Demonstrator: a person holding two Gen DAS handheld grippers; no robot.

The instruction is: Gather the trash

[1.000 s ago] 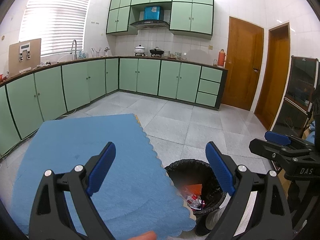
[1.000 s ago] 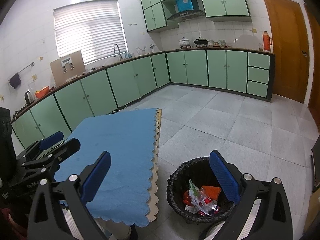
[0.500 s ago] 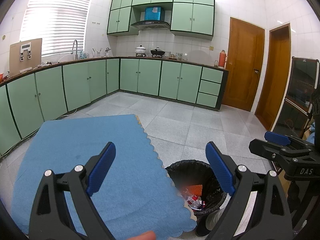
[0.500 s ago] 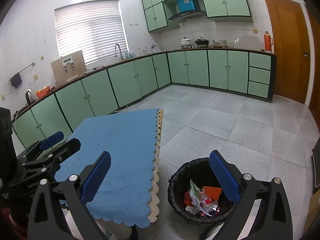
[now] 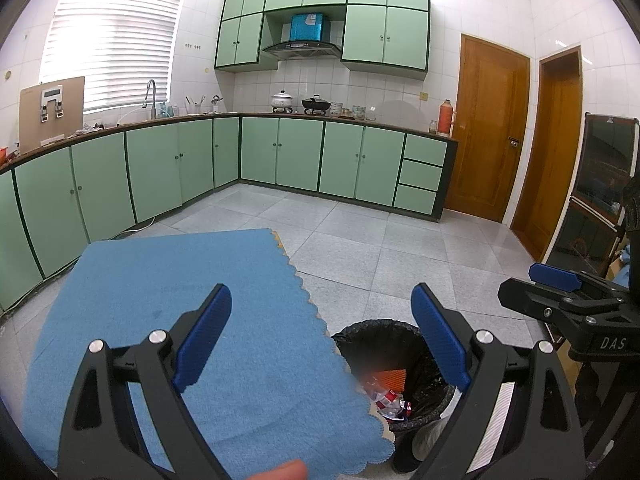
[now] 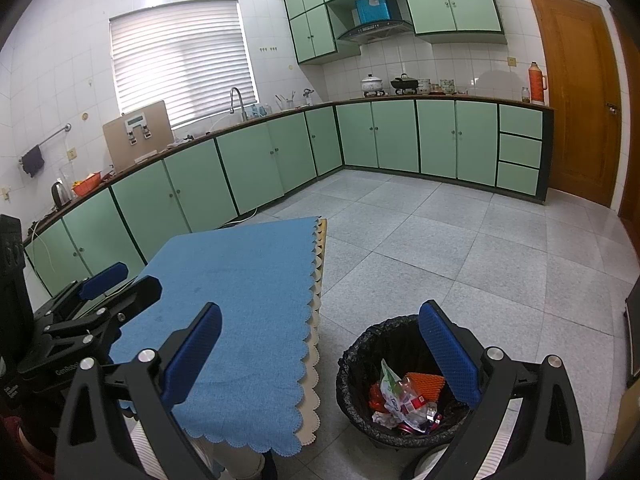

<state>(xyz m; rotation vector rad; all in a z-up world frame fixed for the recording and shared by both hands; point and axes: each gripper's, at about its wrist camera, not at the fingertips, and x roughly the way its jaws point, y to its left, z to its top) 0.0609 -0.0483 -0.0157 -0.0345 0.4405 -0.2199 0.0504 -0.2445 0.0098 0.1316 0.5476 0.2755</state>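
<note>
A black-lined trash bin point(image 6: 360, 344) stands on the floor beside the table and holds crumpled wrappers point(image 6: 404, 400), red, white and orange. The same bin point(image 5: 384, 336) shows in the left wrist view, partly hidden by the cloth's edge. My left gripper point(image 5: 320, 336) hovers open above the blue tablecloth point(image 5: 180, 288) with nothing between its blue pads. My right gripper point(image 6: 320, 356) is open too, held over the gap between table and bin, and empty. Each gripper appears at the edge of the other's view.
Green cabinets point(image 5: 300, 156) run along two walls under a counter with a sink, pots and a red thermos point(image 5: 445, 117). Two wooden doors point(image 5: 492, 128) stand at the right. Grey tiled floor point(image 6: 460, 248) stretches beyond the bin. A dark cabinet point(image 5: 604, 184) stands at far right.
Almost nothing differs; both views have drifted very slightly and both grippers stay open and empty.
</note>
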